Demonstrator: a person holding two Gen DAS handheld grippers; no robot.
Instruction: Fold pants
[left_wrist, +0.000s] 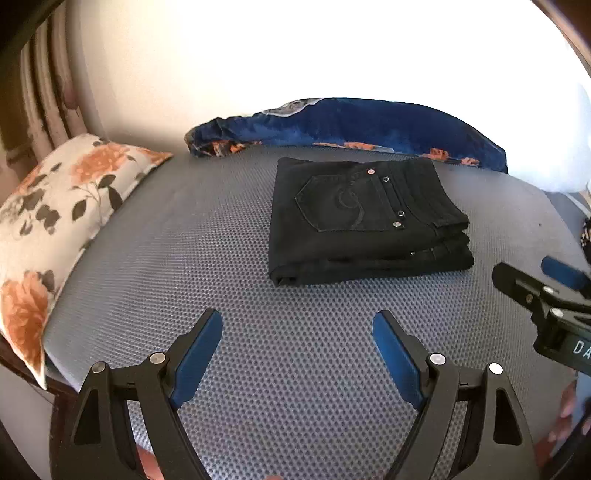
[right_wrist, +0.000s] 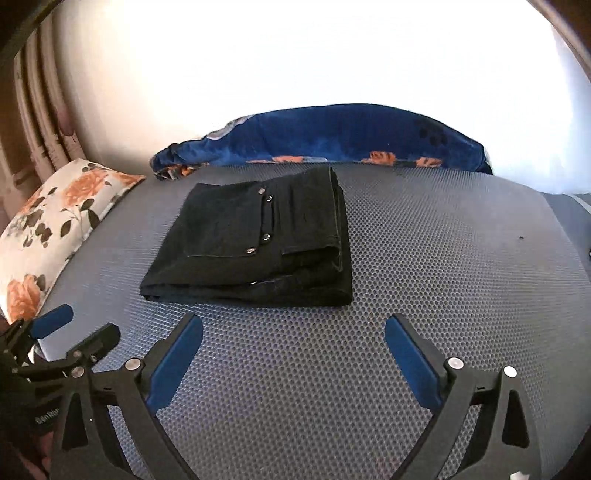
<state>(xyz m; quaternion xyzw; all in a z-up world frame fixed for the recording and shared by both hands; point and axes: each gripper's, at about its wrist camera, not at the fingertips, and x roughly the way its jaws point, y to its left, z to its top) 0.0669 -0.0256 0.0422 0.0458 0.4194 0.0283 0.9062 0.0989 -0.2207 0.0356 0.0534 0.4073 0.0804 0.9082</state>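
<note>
Black pants (left_wrist: 369, 221) are folded into a compact rectangular stack, lying flat on the grey honeycomb-textured mattress (left_wrist: 258, 369) of a bed. Back pocket with stitched curl faces up; metal rivets visible along the pocket edge. Layers of the fold show on the near side of the stack.

Left tongs (left_wrist: 297, 325): jaws spread wide, blue pads facing each other, nothing between them, only mattress below. They sit well short of the pants, not touching.

Right tongs (right_wrist: 293, 328): jaws also spread wide, empty, blue pads clear. Near edge of the pants is just beyond the fingertips in the right wrist view, with a gap of mattress between; no contact.

Each pair of tongs shows in the other's camera: right tongs at the right edge of the left wrist view, left tongs at the lower left of the right wrist view. They sit side by side, apart, both angled down at the mattress.

Surroundings: white pillow with orange flowers (left_wrist: 55, 221) at the left edge of the mattress, clear of the pants. Blue blanket with orange print (left_wrist: 351, 125) bunched along the far edge, behind the pants, near but not touching as far as I can tell. White wall (left_wrist: 295, 48) behind is blown out by bright light.
</note>
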